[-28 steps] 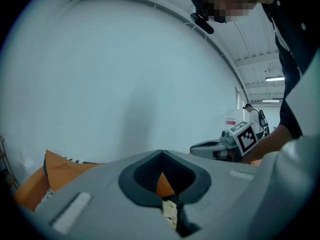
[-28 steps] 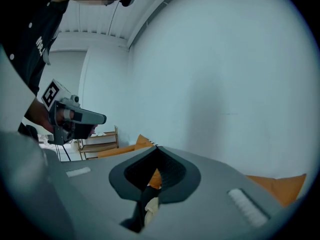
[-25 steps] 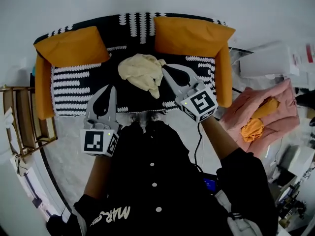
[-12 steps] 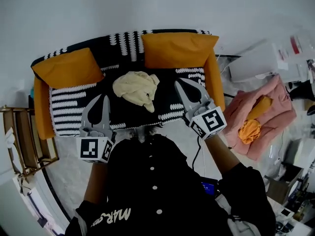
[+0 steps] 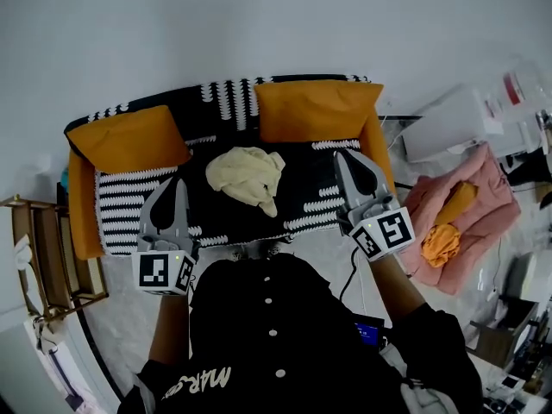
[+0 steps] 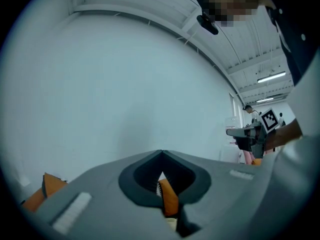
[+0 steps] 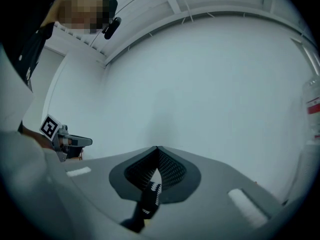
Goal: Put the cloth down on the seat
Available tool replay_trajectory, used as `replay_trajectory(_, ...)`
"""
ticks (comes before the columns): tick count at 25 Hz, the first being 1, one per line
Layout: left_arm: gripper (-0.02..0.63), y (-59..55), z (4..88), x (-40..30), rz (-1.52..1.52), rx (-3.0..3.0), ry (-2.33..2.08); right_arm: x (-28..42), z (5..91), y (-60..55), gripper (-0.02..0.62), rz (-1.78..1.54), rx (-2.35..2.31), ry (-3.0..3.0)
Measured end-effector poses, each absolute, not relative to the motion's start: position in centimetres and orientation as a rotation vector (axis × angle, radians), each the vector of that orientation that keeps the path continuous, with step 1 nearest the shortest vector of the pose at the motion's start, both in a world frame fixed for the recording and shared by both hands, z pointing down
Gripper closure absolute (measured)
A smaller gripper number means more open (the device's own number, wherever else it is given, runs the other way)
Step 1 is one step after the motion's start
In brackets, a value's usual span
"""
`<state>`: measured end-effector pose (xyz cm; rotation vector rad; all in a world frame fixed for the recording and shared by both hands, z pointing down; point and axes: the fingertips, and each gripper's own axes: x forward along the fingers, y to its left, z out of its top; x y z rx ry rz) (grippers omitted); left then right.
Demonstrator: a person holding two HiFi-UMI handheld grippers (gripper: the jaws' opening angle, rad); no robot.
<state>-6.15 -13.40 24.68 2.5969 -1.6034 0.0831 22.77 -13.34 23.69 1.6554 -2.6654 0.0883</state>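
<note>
Lettering in white low on the person's black buttoned shirt (image 5: pixel 259 335), upside down in the head view and only partly legible, apparently "MARS". Black-and-white square markers on the cubes of both grippers. Red-printed label on a clear container (image 5: pixel 517 84) at the far right, too small to read.

Pale cream crumpled cloth (image 5: pixel 245 172) on the middle of the seat of the black-and-white patterned sofa (image 5: pixel 129 205), touched by neither gripper, in front of and between two orange cushions, one (image 5: pixel 128 138) at the left and one (image 5: pixel 315 110) at the right. Pink fabric heap (image 5: pixel 483 188) to the right of the sofa, with an orange crumpled cloth (image 5: pixel 442 241) lying on it.

Grey hand-held left gripper (image 5: pixel 177 190) over the left front of the seat, apart from the cream cloth. Jaws closed tip to tip with nothing between them, only a sliver of orange cushion visible through the slit. Grey hand-held right gripper (image 5: pixel 345 160) near the sofa's right arm, also apart from the cloth. Jaws likewise together and empty, with a strip of sofa pattern visible through the slit.

Wooden shelf unit (image 5: pixel 34 257) cut off at the left edge. Clutter at the lower right too small to identify.
</note>
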Motion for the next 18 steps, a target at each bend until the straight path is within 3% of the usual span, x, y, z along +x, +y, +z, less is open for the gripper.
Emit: replay_trajectory(18, 0.606, -14.5, 21.3, -11.4, 0.028, 2.565, -1.816, 24.3, 20.1, -14.3, 0.574, -0.019, 1.781, -2.704)
